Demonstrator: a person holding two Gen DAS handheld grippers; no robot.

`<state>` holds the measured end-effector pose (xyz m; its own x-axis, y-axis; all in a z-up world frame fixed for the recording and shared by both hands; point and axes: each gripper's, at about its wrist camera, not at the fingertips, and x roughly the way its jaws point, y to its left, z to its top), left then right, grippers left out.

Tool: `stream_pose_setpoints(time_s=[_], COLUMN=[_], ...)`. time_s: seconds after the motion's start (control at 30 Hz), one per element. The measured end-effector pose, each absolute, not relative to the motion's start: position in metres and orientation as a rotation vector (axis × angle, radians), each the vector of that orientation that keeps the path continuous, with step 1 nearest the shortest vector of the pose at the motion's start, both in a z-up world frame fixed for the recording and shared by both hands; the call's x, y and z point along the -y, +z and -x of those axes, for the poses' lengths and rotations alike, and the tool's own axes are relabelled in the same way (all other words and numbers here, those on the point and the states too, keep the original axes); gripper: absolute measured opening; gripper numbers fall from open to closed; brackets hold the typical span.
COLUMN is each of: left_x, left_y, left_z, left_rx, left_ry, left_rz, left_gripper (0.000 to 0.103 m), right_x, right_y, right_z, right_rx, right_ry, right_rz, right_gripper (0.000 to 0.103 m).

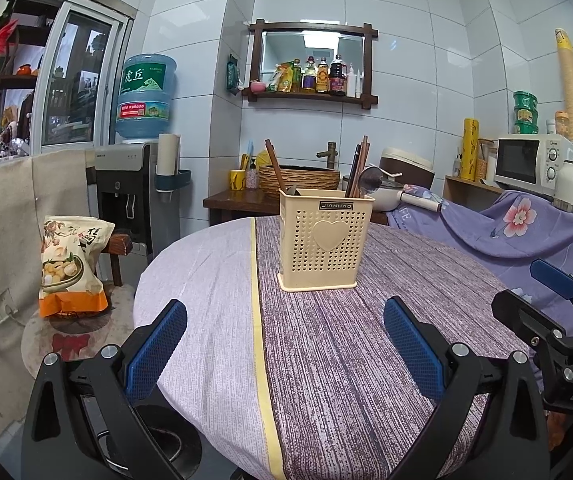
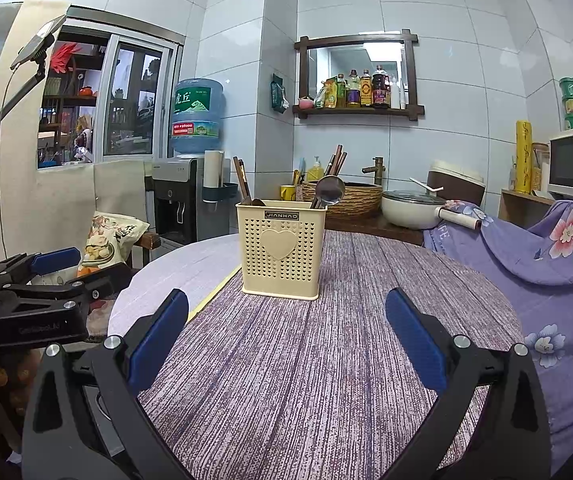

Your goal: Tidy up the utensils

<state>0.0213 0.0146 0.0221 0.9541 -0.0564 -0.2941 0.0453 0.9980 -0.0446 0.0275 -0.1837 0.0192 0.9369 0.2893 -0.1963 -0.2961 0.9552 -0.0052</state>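
A cream perforated utensil holder (image 1: 318,240) (image 2: 280,248) with a heart on its front stands upright on the round table. Brown chopsticks (image 1: 276,166) (image 2: 242,180) lean in its left side. More chopsticks (image 1: 360,164) (image 2: 336,160) and a metal spoon (image 1: 370,180) (image 2: 328,192) stand in its right side. My left gripper (image 1: 286,340) is open and empty, well short of the holder. My right gripper (image 2: 286,336) is also open and empty on the near side of the holder. Each shows in the other's view: right gripper (image 1: 518,286), left gripper (image 2: 94,268).
The table (image 1: 326,360) wears a purple streaked cloth with a pale strip on the left. A snack bag (image 1: 72,264) sits on a stool at left, near a water dispenser (image 1: 126,192). A purple floral cloth (image 2: 558,264), a white pot (image 2: 410,208) and a microwave (image 1: 526,164) lie right and behind.
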Motion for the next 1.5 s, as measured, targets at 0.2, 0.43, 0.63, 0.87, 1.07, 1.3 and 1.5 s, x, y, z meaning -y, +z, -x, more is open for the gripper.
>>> stream_pose_setpoints(time_s=[0.2,0.43,0.63,0.87,1.07,1.3,1.5], left_x=[-0.0148,-0.0157,-0.0165,-0.0167,-0.0172,-0.017,-0.0161], left_y=[0.0225,0.0233,0.0234,0.0234,0.0218,0.0222,0.022], left_z=[-0.0211,-0.0207,-0.0217,-0.0221,-0.0221,-0.0216,-0.0213], left_rx=[-0.3,-0.299,-0.3,-0.3,-0.299,-0.298,-0.299], left_ry=[-0.05,-0.048,-0.049,-0.045,-0.033,-0.03,-0.031], left_rz=[0.037,0.036,0.042,0.038,0.038,0.031,0.03], left_gripper=[0.097,0.097,0.097,0.097,0.097,0.097,0.097], right_x=[0.1835,0.1834,0.1835,0.1836,0.1839,0.1834,0.1835], right_y=[0.019,0.0193,0.0193,0.0193,0.0192,0.0194,0.0192], right_z=[-0.0275,-0.0277,-0.0277,-0.0277,-0.028,-0.0274,-0.0278], right_rx=[-0.196,-0.199,-0.199,-0.199,-0.201,-0.199,-0.201], right_ry=[0.3,0.302,0.301,0.301,0.302,0.302,0.301], right_rz=[0.035,0.036,0.036,0.037,0.036,0.036,0.037], right_gripper=[0.097,0.097,0.097,0.097,0.097,0.097,0.097])
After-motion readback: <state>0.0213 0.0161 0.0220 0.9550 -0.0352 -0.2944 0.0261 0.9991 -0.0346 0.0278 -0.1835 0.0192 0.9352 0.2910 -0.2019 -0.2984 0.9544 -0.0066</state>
